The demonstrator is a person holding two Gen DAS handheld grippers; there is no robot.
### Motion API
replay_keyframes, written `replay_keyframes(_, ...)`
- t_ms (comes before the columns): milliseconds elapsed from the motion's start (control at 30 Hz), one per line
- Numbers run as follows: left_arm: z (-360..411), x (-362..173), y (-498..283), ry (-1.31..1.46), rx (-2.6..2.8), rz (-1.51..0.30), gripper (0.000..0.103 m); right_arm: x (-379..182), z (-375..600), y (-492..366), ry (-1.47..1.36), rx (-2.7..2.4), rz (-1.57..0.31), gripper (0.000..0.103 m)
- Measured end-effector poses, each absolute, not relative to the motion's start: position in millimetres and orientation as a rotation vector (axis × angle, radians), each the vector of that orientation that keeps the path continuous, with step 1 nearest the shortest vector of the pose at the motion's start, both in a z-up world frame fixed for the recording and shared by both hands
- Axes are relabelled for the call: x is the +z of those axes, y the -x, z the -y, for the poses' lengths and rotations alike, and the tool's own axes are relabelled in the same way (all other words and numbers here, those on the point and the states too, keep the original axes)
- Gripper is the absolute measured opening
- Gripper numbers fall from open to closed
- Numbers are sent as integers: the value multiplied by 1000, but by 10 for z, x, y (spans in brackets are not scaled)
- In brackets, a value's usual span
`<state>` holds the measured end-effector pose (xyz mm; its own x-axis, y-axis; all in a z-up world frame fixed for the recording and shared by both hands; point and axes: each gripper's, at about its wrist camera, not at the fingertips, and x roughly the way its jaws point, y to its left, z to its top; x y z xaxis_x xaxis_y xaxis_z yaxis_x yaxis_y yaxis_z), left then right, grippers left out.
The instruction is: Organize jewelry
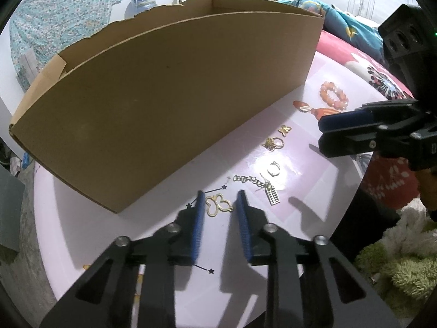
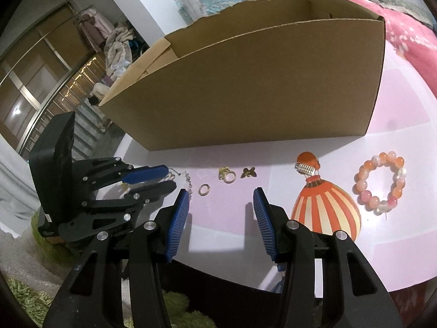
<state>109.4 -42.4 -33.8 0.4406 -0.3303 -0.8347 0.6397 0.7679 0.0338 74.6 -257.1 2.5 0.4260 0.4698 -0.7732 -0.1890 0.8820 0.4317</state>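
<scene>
Left wrist view: the gold butterfly pendant (image 1: 219,205) is framed low in the centre between the released left gripper (image 1: 220,201); it should be pinched flat, then carried to the cardboard box (image 1: 164,104). The right gripper (image 2: 221,199) is spread, empty.

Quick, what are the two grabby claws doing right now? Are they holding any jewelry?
Left gripper: open, holding nothing; its blue fingers sit either side of the gold butterfly-outline pendant.
Right gripper: open, empty.
</scene>
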Motion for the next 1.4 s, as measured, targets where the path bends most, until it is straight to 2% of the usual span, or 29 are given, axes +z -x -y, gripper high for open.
replay_keyframes(900,352,-187,-998,-318,-554,-877,16,91,2477,-726,-246,440,-1036,46)
replay_keyframes(1167,278,-213,-1024,-294,-533,-885,16,74,2134,-756,-144,530,-1031,37)
replay_keyframes(1400,204,-211,-1045,-273,-518,-885,16,-48,1880,-764,-31,513,-1064,24)
